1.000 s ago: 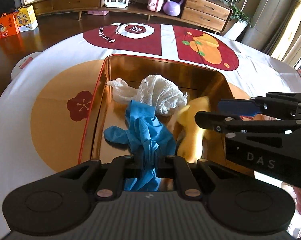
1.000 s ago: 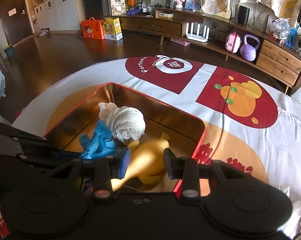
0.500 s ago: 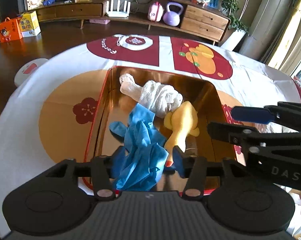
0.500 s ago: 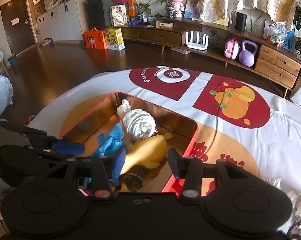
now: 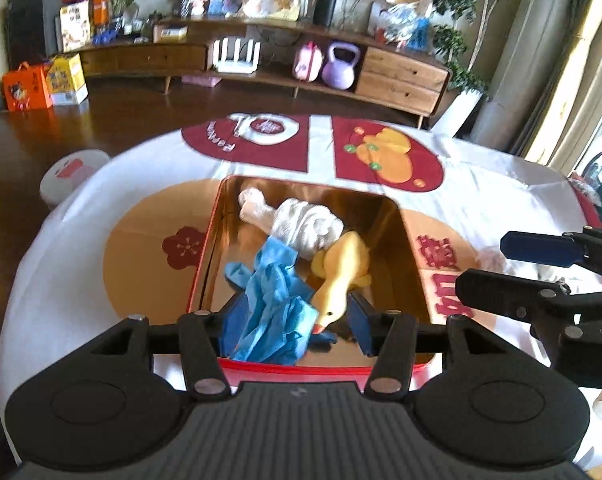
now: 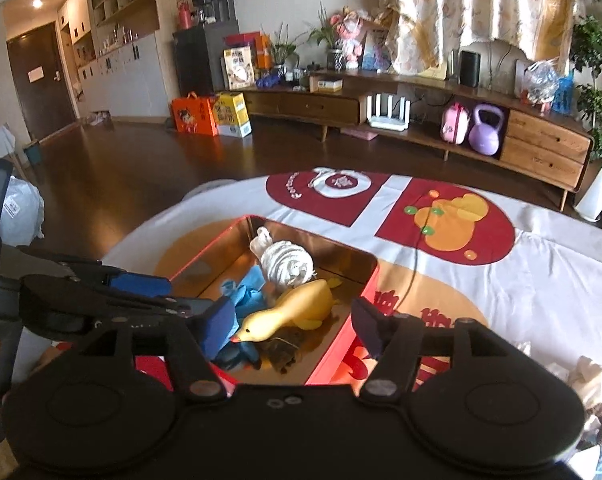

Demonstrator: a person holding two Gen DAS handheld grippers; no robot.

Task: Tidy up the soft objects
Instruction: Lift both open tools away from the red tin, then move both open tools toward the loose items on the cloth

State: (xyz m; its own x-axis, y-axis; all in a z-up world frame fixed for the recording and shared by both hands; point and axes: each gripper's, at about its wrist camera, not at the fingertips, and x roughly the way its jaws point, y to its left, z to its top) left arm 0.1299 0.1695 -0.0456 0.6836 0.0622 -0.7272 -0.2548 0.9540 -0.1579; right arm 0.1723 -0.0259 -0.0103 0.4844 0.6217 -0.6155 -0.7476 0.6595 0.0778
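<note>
1. Sunlit living room: a long low wooden sideboard runs along the far wall, and in the foreground a round table (image 5: 481, 196) wears a white cloth printed with red and orange festive patches.
2. On the cloth sits a red tin (image 5: 285, 368) with a shiny gold inside, lid off. It appears to be the place for gathering the soft things, since all three lie inside it.
3. Furthest left in the tin is a crumpled blue glove (image 5: 273, 296), lying loose against the near wall, one end flopped toward the left gripper.
4. Beside it, toward the tin's far left corner, rests a bundled white cloth (image 5: 301, 224), touching the glove's upper end.
5. To the right of the glove lies a yellow rubber duck (image 5: 341, 272), its beak pointing at the near wall and its body against the white bundle.
6. The left gripper (image 5: 295, 324) hovers above the tin's near edge, fingers released. The glove shows between the pads, but they do not press on it.
7. On the right, the right gripper (image 6: 289, 330) also hangs above the tin, its jaws opening. The duck is seen between them, yet it lies on the tin floor, let go.
8. Both grippers seem held clear so the objects can settle undisturbed.
9. More pale soft material lies blurred on the cloth at the far right; what it is I cannot tell.
</note>
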